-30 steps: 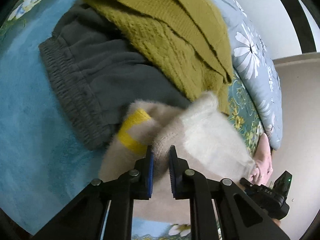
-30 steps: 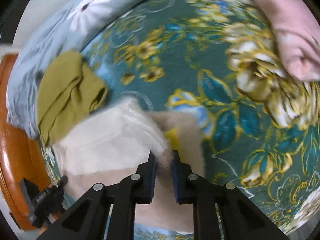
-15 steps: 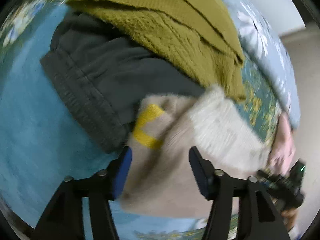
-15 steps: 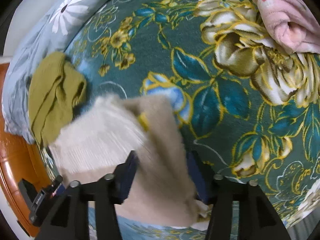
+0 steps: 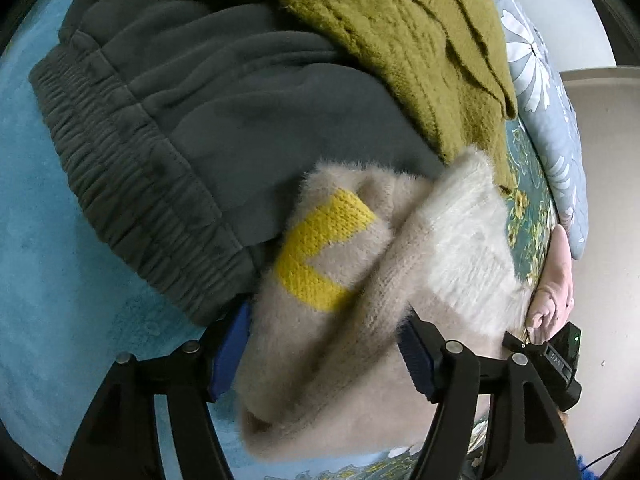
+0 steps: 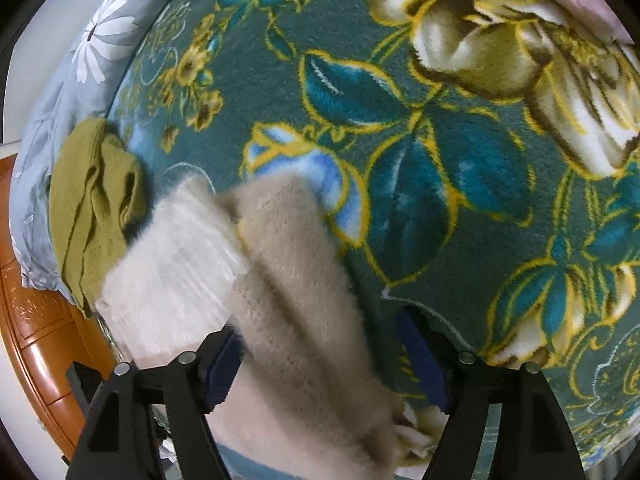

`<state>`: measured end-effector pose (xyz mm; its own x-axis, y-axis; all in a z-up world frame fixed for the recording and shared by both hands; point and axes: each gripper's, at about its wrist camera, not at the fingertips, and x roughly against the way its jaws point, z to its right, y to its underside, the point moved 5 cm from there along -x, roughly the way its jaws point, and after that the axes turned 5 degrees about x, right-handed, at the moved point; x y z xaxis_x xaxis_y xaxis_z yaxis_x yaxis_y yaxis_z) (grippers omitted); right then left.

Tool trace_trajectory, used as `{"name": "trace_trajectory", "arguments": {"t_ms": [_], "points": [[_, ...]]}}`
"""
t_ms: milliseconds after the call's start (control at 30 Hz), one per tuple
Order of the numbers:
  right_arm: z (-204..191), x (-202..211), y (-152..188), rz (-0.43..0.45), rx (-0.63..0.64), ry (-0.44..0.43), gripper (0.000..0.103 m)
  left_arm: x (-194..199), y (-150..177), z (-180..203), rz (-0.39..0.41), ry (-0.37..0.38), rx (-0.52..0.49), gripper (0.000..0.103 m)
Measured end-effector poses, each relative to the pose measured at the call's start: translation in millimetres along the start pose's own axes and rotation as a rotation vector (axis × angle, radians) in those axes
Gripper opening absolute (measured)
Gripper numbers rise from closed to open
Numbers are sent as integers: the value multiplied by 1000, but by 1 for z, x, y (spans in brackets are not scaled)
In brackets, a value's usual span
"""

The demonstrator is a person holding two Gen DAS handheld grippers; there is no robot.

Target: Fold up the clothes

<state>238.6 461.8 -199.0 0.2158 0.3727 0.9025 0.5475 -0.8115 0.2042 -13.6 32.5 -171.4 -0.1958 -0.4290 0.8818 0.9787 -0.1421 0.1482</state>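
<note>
A bedroom in a home is shown: a bed is covered by a floral blanket (image 6: 460,168), a daisy-print pillow (image 6: 96,52) is laid at its edge, clothes (image 5: 224,92) are piled on it, and a wooden bedframe (image 6: 36,320) is seen.

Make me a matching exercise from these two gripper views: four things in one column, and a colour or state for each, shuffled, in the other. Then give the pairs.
Things
1. fuzzy sweater
2. knit top
3. sweatpants
4. left gripper

Descriptions
A. olive green, lying over the dark garment
B. open, fingers either side of the folded garment
C. beige with a yellow mark
D. dark grey, gathered waistband

Pairs: 1-C, 2-A, 3-D, 4-B
</note>
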Motion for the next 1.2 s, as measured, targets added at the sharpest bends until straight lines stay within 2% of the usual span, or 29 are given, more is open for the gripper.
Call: {"name": "trace_trajectory", "arguments": {"t_ms": [67,100,133,167,233,333,400,733,767,833,1100,1200], "points": [[-1,1,1,5,-11,1,78,4,2,-2,9,-1,-6,66],[-2,2,2,8,-19,-8,73,6,3,-3,12,3,-2,62],[-4,3,3,11,-31,-27,59,8,4,-4,13,7,8,59],[-5,4,4,12,-44,-43,53,10,5,-5,15,9,19,54],[-9,7,6,13,-64,-59,48,16,7,-8,22,8,42,47],[-17,17,10,17,-29,-51,34,28,13,-7,42,-20,50,37],[-23,29,14,25,4,-65,30,41,19,-2,60,-29,40,31],[-68,107,40,93,190,-112,28,116,77,17,141,8,-48,27],[-70,114,44,99,205,-116,28,115,73,33,150,13,-44,27],[-71,130,52,109,231,-122,28,98,49,91,169,28,-23,27],[-83,182,102,207,261,-173,28,91,81,112,239,83,-84,26],[-88,198,120,251,252,-196,28,117,94,111,275,111,-122,26]]}}
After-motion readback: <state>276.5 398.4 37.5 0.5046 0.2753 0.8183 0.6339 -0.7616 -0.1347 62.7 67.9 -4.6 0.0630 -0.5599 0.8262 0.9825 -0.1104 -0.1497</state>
